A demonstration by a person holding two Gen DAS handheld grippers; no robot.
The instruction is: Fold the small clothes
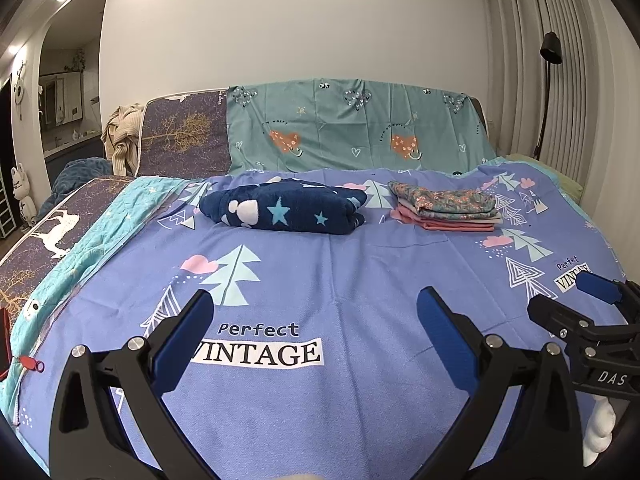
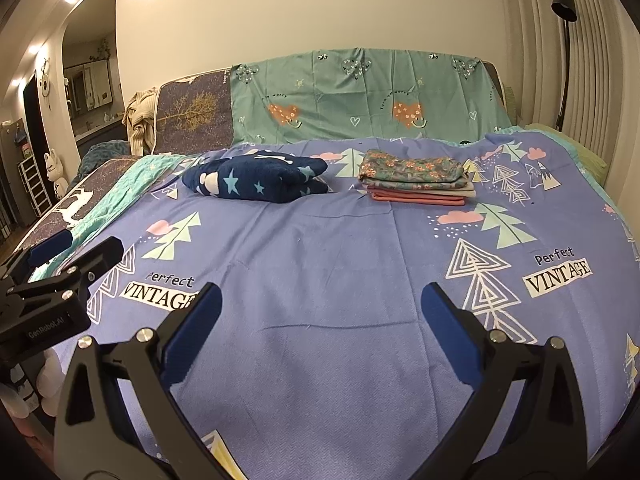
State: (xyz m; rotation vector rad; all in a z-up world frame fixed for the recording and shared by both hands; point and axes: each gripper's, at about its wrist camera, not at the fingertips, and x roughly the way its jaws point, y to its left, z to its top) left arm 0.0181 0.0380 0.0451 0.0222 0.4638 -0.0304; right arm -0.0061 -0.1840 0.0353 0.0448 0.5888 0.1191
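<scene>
While both the left gripper point(image 1: 314, 320) and right gripper point(image 2: 322, 316) hung wide and empty over the near bed point(image 1: 360, 264), the navy fleece point(image 1: 286, 206) lay bundled at the far side, just left of the folded stack point(image 1: 446, 206). It looked soft, thick and light, likely to sag and spring open, so pinching an outer edge or corner seemed best.

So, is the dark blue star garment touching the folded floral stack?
Apart. The right wrist view shows a strip of bedsheet between the star garment and the folded stack.

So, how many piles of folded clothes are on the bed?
2: the navy star bundle at the far left, the floral-topped stack at the far right. None seems hidden.
</scene>
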